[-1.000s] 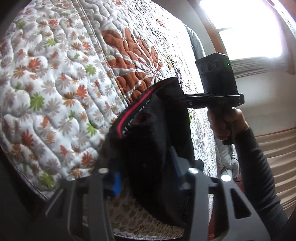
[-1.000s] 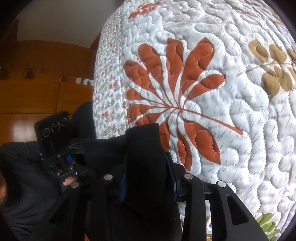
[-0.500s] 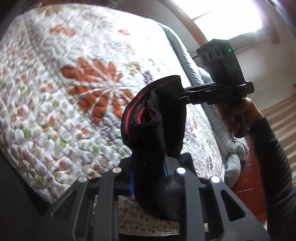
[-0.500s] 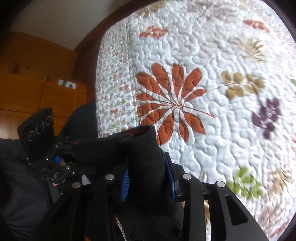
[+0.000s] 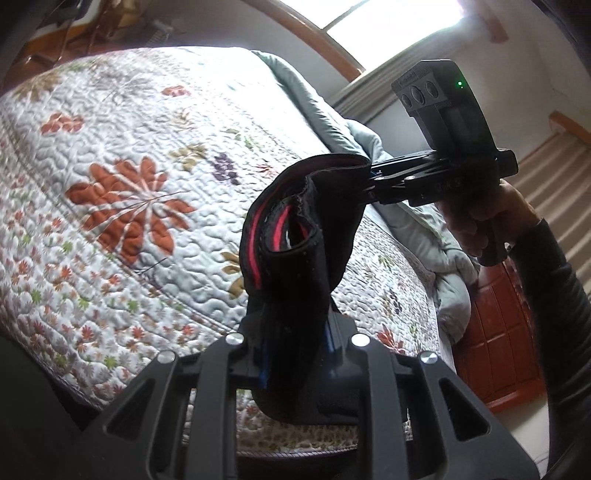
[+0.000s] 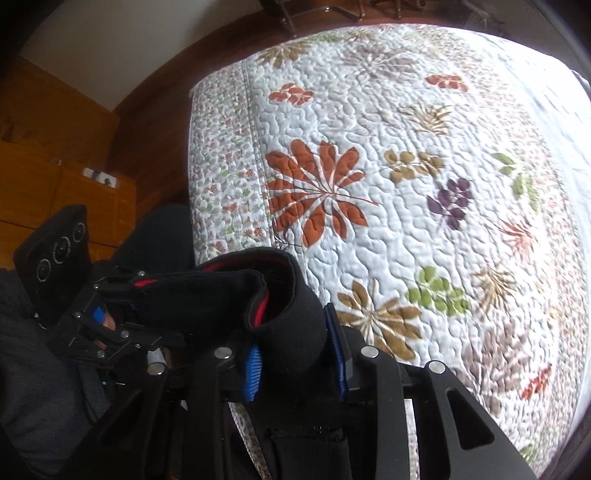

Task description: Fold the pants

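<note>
Black pants (image 5: 295, 254) with a red-striped waistband hang in the air above the bed, held between both grippers. My left gripper (image 5: 295, 354) is shut on one part of the waistband. My right gripper (image 6: 295, 354) is shut on another part of the pants (image 6: 280, 306). In the left wrist view the right gripper (image 5: 373, 181) clamps the far edge of the waistband. In the right wrist view the left gripper (image 6: 122, 321) grips the cloth at the left. The legs of the pants are hidden below the grippers.
A quilted floral bedspread (image 5: 122, 192) covers the bed (image 6: 443, 184) below the pants. A grey duvet (image 5: 424, 236) lies bunched along the bed's far side. A window (image 5: 388, 22) is behind, wooden cabinets (image 6: 55, 184) stand at the left, and red floor tiles (image 5: 495, 347) lie beside the bed.
Both grippers have lifted the pants up and away from the bedspread. More of the bed and room shows now, and the waistband hangs open between the grippers.
</note>
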Available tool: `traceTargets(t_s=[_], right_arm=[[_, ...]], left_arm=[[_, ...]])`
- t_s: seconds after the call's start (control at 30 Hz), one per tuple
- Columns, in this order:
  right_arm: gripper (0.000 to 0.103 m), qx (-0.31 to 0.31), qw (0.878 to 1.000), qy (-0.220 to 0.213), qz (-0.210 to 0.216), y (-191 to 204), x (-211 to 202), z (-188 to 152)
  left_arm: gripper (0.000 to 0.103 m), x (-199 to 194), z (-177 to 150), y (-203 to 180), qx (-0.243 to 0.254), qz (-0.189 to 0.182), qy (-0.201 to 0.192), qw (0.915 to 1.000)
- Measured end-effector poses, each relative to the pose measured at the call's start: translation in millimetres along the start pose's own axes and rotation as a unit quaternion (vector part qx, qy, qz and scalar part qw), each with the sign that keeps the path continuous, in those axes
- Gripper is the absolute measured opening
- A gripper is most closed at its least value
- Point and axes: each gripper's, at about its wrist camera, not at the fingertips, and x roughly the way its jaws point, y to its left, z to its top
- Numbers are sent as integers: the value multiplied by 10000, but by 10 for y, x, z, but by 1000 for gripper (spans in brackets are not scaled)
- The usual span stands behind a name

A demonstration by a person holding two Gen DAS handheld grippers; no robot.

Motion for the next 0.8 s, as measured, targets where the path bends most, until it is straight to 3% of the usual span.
traceTargets(t_s=[0.47, 0.8], right_arm=[[30, 440, 9952, -524, -704, 287, -751, -822], [30, 701, 9901, -554, -1081, 349, -999, -1302]], left_arm=[[20, -116, -133, -768, 934, -328, 15, 9951], [20, -101, -312, -1255, 1413, -506, 125, 9886]])
